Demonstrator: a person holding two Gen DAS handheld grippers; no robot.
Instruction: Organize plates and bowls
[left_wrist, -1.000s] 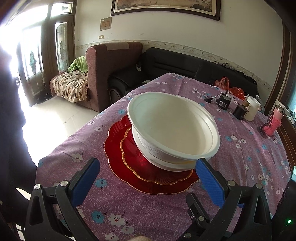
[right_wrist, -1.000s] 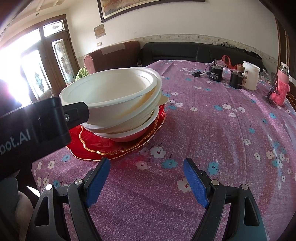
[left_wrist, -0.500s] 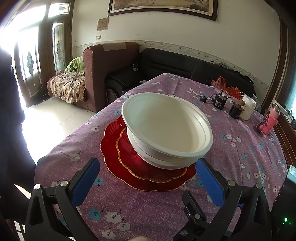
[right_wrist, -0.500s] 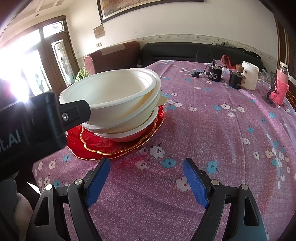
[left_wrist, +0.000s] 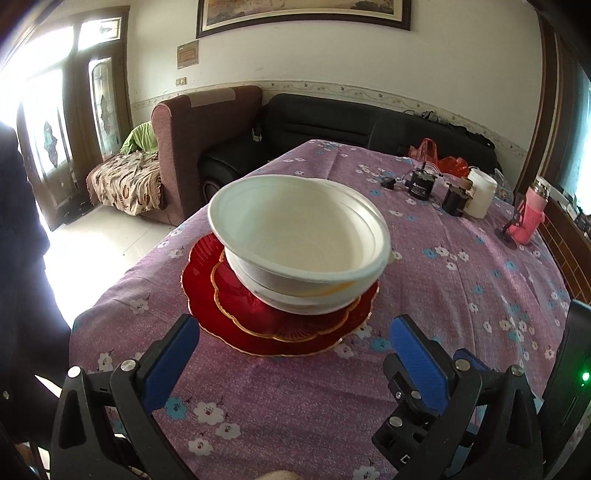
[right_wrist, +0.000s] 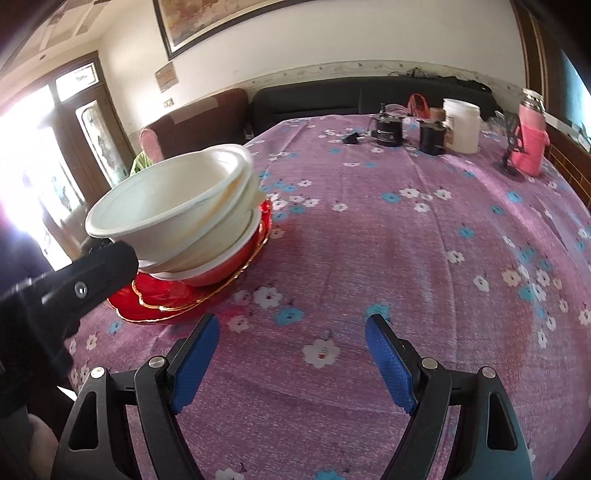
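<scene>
Both tongs are spread and empty: your left tongs (left_wrist: 291, 354) hang low over the cloth just short of the red plates, and your right tongs (right_wrist: 291, 354) sit well apart from the stack, off to its right. Compared with a second ago, your left tongs have drawn back from the dishes, so the whole pile now shows in their view where it once filled it. Your right tongs have swung and tipped, putting the stack further to their left.

The white bowls (left_wrist: 299, 236) stay nested, the top one tilted against those beneath, on the two red scalloped plates (left_wrist: 258, 317), which lie one on the other near the surface's left edge. My read is that the stacking is done or nearly so; the leaning top bowl is the one thing you might still square up, as it could slide if bumped.

Your surface (right_wrist: 406, 240) wears a purple cloth with small flowers. At its far end stand a white jar (right_wrist: 461, 125), two dark containers (right_wrist: 430, 138), a pink-sleeved bottle (right_wrist: 530, 140) and a small black plug with its cord. Beyond are a brown armchair (left_wrist: 207, 136), a black sofa (left_wrist: 321, 125), a framed picture on the wall and a bright glazed door at left.
</scene>
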